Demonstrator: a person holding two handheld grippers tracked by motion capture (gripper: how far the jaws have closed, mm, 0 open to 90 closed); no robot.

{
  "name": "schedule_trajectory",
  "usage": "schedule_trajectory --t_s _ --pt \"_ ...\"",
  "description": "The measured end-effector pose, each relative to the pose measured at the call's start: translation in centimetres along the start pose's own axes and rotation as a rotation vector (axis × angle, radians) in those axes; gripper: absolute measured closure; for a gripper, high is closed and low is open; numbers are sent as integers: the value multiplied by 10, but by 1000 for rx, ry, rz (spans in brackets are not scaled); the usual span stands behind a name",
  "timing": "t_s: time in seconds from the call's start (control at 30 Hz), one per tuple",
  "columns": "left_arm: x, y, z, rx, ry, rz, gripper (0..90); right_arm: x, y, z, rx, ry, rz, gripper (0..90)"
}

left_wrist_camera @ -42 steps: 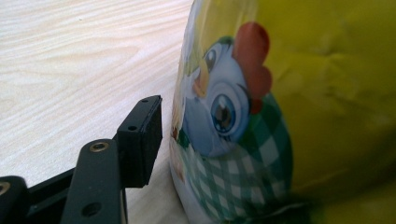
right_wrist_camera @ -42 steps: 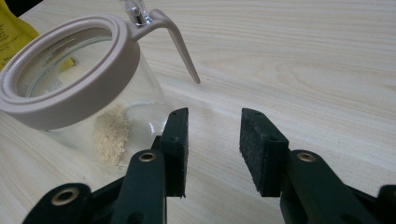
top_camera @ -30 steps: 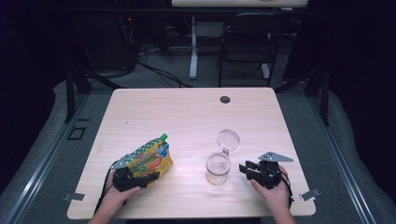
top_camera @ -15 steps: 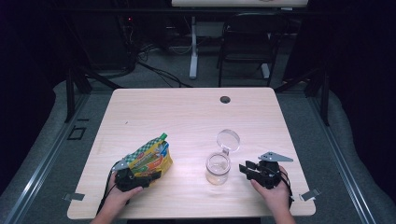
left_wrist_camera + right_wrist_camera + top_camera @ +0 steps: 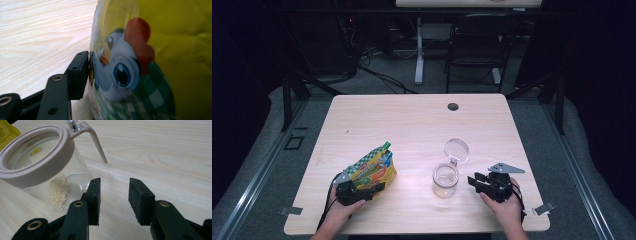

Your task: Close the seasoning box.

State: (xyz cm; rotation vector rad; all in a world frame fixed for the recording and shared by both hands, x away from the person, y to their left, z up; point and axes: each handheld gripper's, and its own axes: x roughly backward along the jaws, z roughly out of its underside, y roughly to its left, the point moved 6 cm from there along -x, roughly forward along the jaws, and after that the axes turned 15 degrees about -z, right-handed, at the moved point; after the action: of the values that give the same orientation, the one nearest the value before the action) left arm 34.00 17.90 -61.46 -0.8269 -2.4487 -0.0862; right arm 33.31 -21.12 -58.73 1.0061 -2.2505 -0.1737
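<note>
A yellow and green snack bag (image 5: 369, 170) with a cartoon chicken (image 5: 125, 72) stands at the table's front left. My left gripper (image 5: 361, 192) reaches it from the front edge. Its jaws have just been closing with the bag between them. One pad (image 5: 80, 72) presses on the bag's side; the other is hidden behind the bag. A clear glass jar (image 5: 445, 180) with a beige rim (image 5: 37, 172) stands at front centre, its hinged lid (image 5: 456, 149) flipped open, a few pale grains at the bottom. My right gripper (image 5: 474, 181) sits open just right of the jar, with nothing between its pads (image 5: 115, 195).
The light wooden table (image 5: 412, 120) has a dark cable hole (image 5: 453, 106) near its far edge. A grey three-cornered plate (image 5: 506, 168) tops the right gripper. Beyond the table are a chair, a desk leg and cables on the floor.
</note>
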Motion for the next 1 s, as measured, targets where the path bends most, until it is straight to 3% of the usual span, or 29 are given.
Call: schedule_trajectory --t_s 0.53,1.0 --pt "-1 -1 -2 -2 -33 -46 502 -1 0 0 2 4 0 623" --pt "3 0 -4 5 -6 -43 513 -1 0 0 -1 0 0 623"
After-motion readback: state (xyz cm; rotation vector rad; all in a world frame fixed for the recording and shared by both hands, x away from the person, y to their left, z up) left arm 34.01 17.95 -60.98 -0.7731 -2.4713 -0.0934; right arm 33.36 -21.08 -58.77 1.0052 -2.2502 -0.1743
